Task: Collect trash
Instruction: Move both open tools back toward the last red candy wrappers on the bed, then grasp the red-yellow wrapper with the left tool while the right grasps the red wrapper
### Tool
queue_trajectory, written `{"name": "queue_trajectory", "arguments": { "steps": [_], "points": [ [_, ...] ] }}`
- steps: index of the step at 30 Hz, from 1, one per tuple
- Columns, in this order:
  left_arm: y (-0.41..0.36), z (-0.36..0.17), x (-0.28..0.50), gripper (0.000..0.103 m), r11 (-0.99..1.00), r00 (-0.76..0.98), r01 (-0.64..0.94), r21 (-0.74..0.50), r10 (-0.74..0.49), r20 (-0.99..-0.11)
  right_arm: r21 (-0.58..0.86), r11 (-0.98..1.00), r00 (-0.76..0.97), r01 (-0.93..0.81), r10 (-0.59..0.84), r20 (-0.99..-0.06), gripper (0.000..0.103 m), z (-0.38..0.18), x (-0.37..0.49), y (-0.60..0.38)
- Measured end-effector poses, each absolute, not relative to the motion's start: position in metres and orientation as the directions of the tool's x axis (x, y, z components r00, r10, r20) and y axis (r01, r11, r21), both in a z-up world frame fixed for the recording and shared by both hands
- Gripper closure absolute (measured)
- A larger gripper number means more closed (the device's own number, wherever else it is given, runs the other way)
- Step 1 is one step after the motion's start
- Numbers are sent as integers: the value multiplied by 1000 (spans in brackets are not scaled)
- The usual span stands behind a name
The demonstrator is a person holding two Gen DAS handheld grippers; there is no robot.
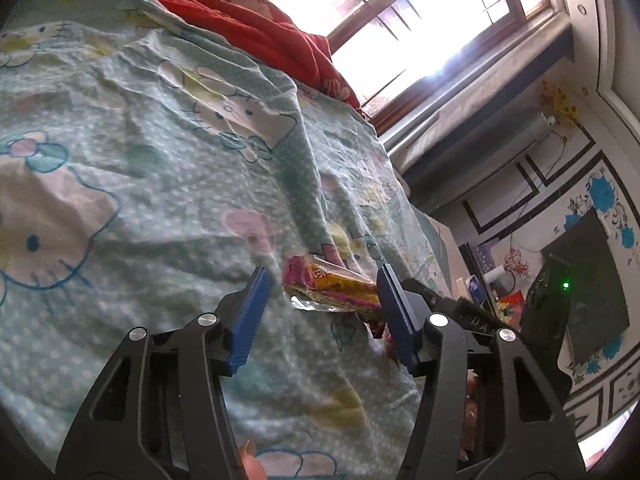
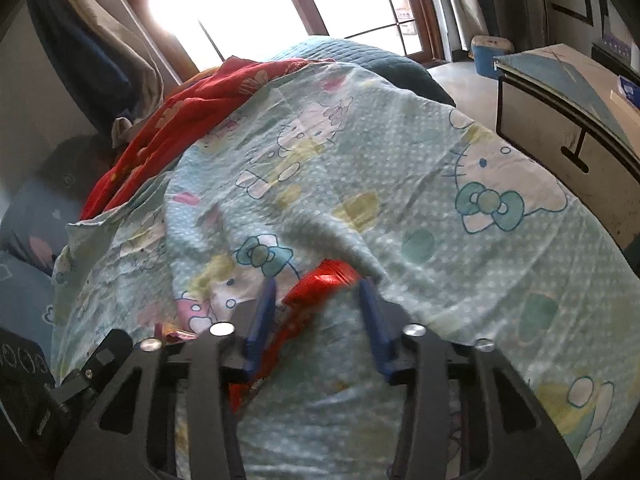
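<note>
Left tongs [image 1: 322,280] spread around a yellow wrapper [image 1: 334,286]; right tongs [image 2: 318,292] spread (blurred) around a red wrapper [image 2: 320,286].

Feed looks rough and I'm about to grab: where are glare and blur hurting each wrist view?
Left wrist view: the window is blown out white, yet the yellow-pink wrapper between the open left hand-held gripper reads sharp. Right wrist view: window glare too, and motion blur smears the red wrapper and right hand-held gripper.

The black left gripper with blue finger pads [image 1: 322,292] is spread wide. The matching black right gripper [image 2: 320,300] has its jaws parted too.
</note>
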State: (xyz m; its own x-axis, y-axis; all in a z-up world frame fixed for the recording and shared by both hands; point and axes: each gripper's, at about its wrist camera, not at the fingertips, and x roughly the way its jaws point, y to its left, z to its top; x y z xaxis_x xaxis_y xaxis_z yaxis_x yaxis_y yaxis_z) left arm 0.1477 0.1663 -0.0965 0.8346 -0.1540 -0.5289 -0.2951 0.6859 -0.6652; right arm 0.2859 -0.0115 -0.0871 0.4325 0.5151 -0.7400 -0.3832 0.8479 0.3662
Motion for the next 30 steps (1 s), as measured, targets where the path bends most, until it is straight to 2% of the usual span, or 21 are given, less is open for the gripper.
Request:
{"name": "queue_trajectory", "arguments": {
  "steps": [3,5,7,8,9,11,30],
  "points": [
    [163,-96,152,56,704,828,-292,-648,-153,-539,353,849,441,-393,511,-738,85,-89,282,-13],
    [162,-97,154,62,709,824,-294,-641,-152,-546,340,849,452,-405,509,-733,91,-89,276,-17],
    [161,-98,156,73,710,818,-291,-642,-163,-551,331,849,463,-413,508,-726,96,-87,269,-21],
    [160,-101,158,85,709,809,-286,-644,-181,-559,326,850,467,-415,506,-725,96,-87,266,-23],
    [158,-103,161,91,712,801,-292,-638,-182,-570,326,849,468,-416,507,-724,96,-87,263,-25],
    [156,-102,163,95,716,798,-288,-636,-187,-573,325,848,474,-418,509,-719,96,-87,256,-30],
    [108,-76,147,97,815,820,-122,-566,-238,-520,337,870,565,-360,491,-663,96,-64,199,-114]
  ]
}}
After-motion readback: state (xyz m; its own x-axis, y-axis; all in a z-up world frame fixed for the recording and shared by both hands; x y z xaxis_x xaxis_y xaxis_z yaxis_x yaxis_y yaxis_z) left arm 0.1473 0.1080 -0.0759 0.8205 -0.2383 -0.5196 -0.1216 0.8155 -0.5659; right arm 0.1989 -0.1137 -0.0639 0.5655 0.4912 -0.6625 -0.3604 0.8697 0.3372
